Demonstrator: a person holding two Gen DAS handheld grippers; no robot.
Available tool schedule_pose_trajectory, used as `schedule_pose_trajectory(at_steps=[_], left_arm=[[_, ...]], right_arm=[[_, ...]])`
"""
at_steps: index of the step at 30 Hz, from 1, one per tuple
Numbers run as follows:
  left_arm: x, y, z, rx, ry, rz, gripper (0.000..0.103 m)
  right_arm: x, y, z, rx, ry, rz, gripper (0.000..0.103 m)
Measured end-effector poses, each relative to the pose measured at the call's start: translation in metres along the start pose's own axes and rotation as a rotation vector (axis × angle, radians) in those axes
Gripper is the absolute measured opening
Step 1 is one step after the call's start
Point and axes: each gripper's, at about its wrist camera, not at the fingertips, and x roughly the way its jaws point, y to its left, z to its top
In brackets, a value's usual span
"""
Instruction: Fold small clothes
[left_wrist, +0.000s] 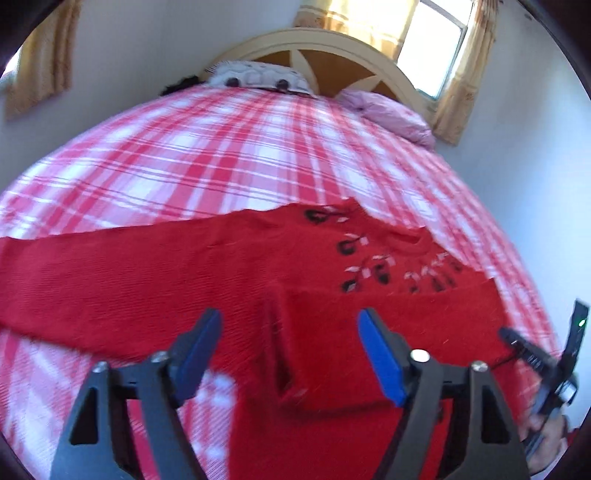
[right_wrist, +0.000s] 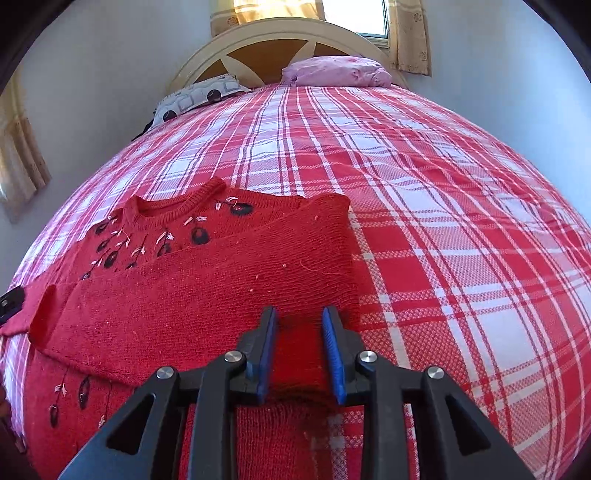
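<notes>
Bed (right_wrist: 424, 206) w/ red-white plaid cover fills both views; cream arched headboard (right_wrist: 273, 48) at far end, window (left_wrist: 432, 48) w/ yellow curtains behind it. Red knit sweater (right_wrist: 207, 288) lies flat on the cover near the bed's near edge, neck pointing toward the headboard, black & white flower stitching round the collar. One sleeve is folded across the chest, cuff at the sweater's left side; other sleeve stretches straight out over the plaid in left wrist view. Pink pillow (right_wrist: 332, 72) & a grey patterned pillow (right_wrist: 195, 98) sit against the headboard. Left gripper (left_wrist: 288, 328) hovers over the sweater body, jaws spread wide, nothing between them. Right gripper (right_wrist: 299, 317) at the sweater's right edge, jaws part-closed w/ red knit bunched between; can't tell if it's actually pinched.
</notes>
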Motion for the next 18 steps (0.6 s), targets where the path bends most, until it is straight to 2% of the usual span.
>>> schedule_pose_trajectory(at_steps=[3,5,7,9,11,15,18], left_arm=[[0.022,-0.001,0.001,-0.019,0.056,-0.031,0.056],[0.035,-0.001,-0.001,-0.031,0.096,-0.022,0.047],[0.039,0.001,-0.005,-0.037,0.091,-0.002,0.04],[0.037,0.001,-0.007,-0.021,0.069,0.007,0.02],[0.037,0.002,-0.005,-0.005,0.068,0.009,0.01],[0.032,0.008,0.008,-0.03,0.039,-0.059,0.006],[0.027,0.003,0.02,-0.008,0.004,-0.045,0.006]], right_arm=[[0.0,0.0,0.0,-0.003,0.0,-0.002,0.027],[0.001,0.0,0.0,-0.005,0.0,-0.005,0.028],[0.002,-0.001,-0.001,0.001,-0.001,0.001,0.028],[0.002,-0.002,-0.001,0.008,-0.001,0.007,0.028],[0.001,-0.002,-0.001,0.009,-0.003,0.008,0.028],[-0.003,-0.001,0.0,0.01,-0.018,0.012,0.028],[-0.017,-0.007,0.001,0.043,-0.072,0.031,0.028]])
